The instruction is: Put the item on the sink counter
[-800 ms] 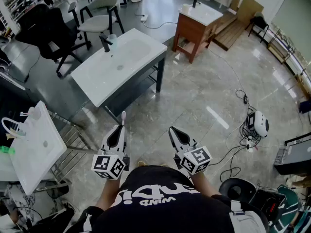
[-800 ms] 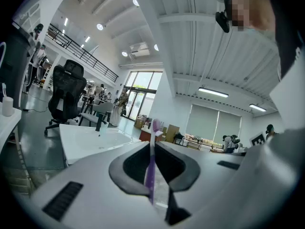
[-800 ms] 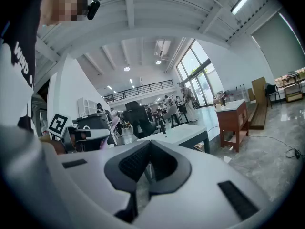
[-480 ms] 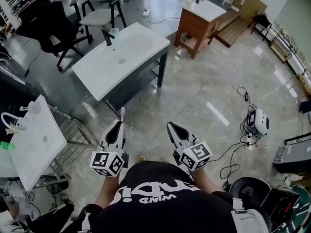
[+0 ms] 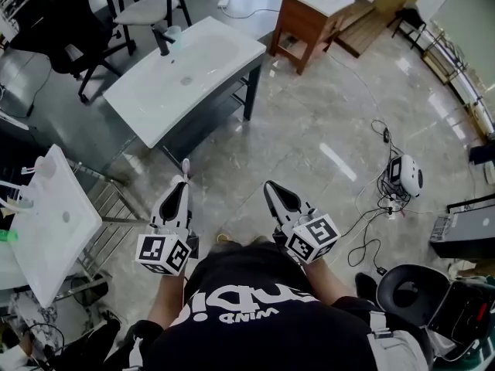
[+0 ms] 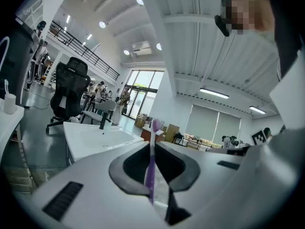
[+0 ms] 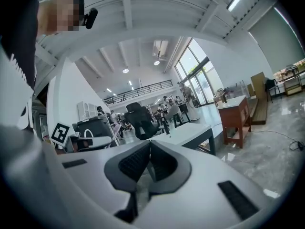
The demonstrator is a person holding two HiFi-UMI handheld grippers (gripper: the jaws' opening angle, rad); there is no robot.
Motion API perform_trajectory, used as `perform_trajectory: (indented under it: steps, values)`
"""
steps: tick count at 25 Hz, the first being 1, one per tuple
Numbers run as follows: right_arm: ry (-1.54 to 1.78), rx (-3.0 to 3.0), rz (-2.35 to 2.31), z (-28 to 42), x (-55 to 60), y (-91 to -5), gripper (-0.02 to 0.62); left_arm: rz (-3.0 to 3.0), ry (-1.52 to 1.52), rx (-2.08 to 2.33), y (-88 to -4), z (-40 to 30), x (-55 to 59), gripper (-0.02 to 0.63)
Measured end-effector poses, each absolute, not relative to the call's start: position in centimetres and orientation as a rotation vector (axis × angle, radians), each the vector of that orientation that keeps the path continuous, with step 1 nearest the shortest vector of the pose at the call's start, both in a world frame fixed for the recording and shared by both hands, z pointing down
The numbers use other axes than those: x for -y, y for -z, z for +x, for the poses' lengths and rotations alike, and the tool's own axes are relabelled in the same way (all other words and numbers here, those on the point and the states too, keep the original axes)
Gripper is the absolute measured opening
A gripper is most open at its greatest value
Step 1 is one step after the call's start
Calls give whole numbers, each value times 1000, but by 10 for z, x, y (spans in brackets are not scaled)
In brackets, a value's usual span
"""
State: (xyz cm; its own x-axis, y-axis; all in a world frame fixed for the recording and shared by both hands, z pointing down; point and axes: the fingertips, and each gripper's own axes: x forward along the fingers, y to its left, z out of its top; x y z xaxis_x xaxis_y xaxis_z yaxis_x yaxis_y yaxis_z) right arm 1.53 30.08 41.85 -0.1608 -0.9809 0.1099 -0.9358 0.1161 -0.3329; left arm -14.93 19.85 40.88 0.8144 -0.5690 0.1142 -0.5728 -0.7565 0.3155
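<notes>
A purple toothbrush [image 5: 184, 170] stands upright between the jaws of my left gripper [image 5: 180, 188], which is shut on its handle; its head pokes above the fingertips. In the left gripper view the toothbrush [image 6: 152, 162] runs up the middle of the left gripper [image 6: 151, 146]. My right gripper [image 5: 271, 189] is shut with nothing in it, its pads meeting in the right gripper view [image 7: 149, 146]. Both grippers hover over the floor in front of the person. The white sink counter [image 5: 203, 69] with a black faucet [image 5: 161, 42] stands ahead to the left, well apart from both grippers.
A second white basin [image 5: 54, 222] on a metal rack is at the near left. A wooden vanity [image 5: 308, 23] and office chairs [image 5: 147, 10] stand farther back. Cables and a white device [image 5: 407, 178] lie on the floor at right, with a black chair base [image 5: 410, 288] nearby.
The head view has shifted: the sink counter now sits a little higher and further left. Both grippers stay shut and have barely moved, the toothbrush still in the left one.
</notes>
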Motion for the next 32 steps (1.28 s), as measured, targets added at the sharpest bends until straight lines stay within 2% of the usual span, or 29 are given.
perform_trajectory:
  steps: [16,32]
  values:
    - [442,-2148,-2028,21,-253,-429,18,2691,24,770,-417,-143,-144,48]
    - [463,-2246,-1921,77,-109,-432,18,2677,16,849,-420,-84,-20,48]
